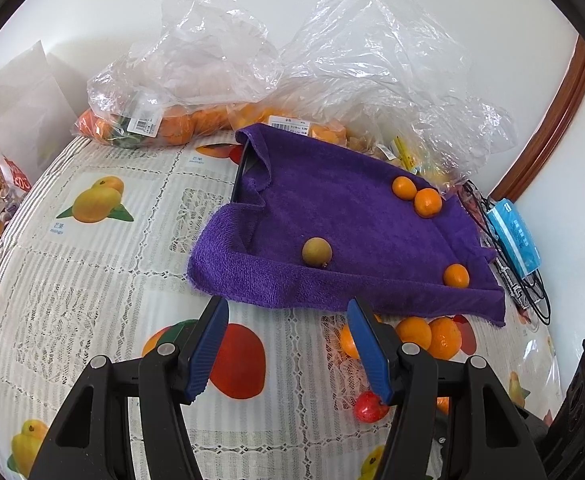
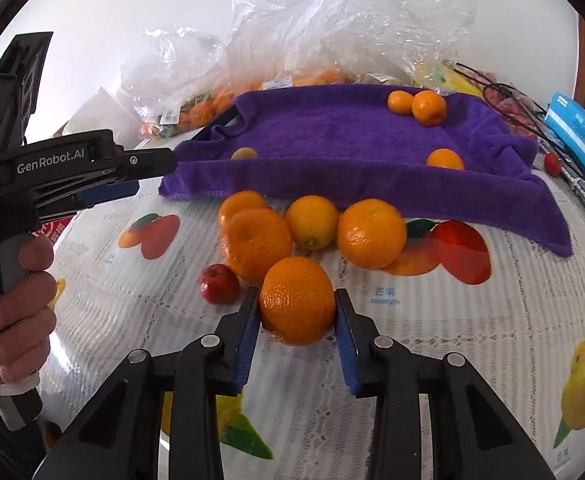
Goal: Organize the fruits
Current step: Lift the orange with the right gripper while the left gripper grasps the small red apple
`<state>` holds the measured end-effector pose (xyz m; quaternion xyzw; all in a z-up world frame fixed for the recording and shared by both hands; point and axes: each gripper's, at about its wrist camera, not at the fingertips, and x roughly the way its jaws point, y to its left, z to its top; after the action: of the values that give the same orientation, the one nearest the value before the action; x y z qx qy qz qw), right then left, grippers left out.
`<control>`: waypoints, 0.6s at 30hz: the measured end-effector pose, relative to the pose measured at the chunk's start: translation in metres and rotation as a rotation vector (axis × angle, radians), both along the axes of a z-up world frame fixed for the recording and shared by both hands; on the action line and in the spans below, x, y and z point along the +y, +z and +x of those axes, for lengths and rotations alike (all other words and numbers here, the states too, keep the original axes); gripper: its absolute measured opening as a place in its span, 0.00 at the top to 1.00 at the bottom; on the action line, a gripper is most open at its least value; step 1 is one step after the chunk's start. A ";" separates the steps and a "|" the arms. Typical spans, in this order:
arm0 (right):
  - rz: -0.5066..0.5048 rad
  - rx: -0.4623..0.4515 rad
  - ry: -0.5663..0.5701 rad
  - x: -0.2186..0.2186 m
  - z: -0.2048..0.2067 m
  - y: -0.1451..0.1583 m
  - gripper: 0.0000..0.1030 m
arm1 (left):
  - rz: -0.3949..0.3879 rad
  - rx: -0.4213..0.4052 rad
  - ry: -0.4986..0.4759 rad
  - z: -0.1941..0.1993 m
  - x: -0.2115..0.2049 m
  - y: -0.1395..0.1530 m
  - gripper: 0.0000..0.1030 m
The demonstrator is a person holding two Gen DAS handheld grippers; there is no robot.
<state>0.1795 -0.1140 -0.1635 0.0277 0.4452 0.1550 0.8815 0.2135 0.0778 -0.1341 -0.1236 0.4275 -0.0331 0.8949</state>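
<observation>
Right gripper (image 2: 297, 309) is clamped on an orange (image 2: 297, 301) — blue pads press both its sides, fruit sits right at the tips, just off the tablecloth (image 2: 472, 320). Squeezed across the widest part, I'd guess, so it won't roll out on the lift.

Just left of those tips: a small red fruit (image 2: 219, 284), not touching. Straight ahead, close, a loose cluster — a big orange (image 2: 255, 245) almost against the held one, a smaller one behind it, a yellow-orange fruit (image 2: 311, 222) w/ green stem end, and another orange (image 2: 371, 234) to the right. Looks like the unsorted pile, parked at the near edge for easy reach.

Beyond that, the purple towel (image 2: 352, 140), draped over something dark so it dips like a tray — prob. the drop spot, the soft nap stopping fruit from rolling. On it: a greenish-yellow fruit (image 2: 245, 154) far left, one small orange (image 2: 445, 159) near right, two more at the far right corner.

Left gripper (image 1: 288, 344) hangs empty, jaws about half apart, aimed at the towel's near hem.

Farthest: crumpled plastic bags (image 2: 332, 20) w/ more oranges against the wall.
</observation>
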 end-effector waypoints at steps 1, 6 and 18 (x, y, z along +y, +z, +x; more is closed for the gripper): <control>-0.005 -0.008 -0.003 -0.002 -0.001 0.001 0.65 | 0.002 0.002 -0.005 0.000 -0.001 -0.001 0.42; -0.053 -0.043 -0.044 -0.024 -0.004 0.007 0.66 | 0.004 0.009 -0.053 0.001 -0.011 -0.004 0.42; -0.057 -0.008 -0.040 -0.043 0.006 -0.001 0.63 | 0.084 0.022 -0.170 -0.009 -0.046 -0.013 0.42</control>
<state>0.1857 -0.1573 -0.1650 0.0108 0.4454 0.1248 0.8865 0.2046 0.0321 -0.1469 -0.0494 0.4475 -0.0895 0.8884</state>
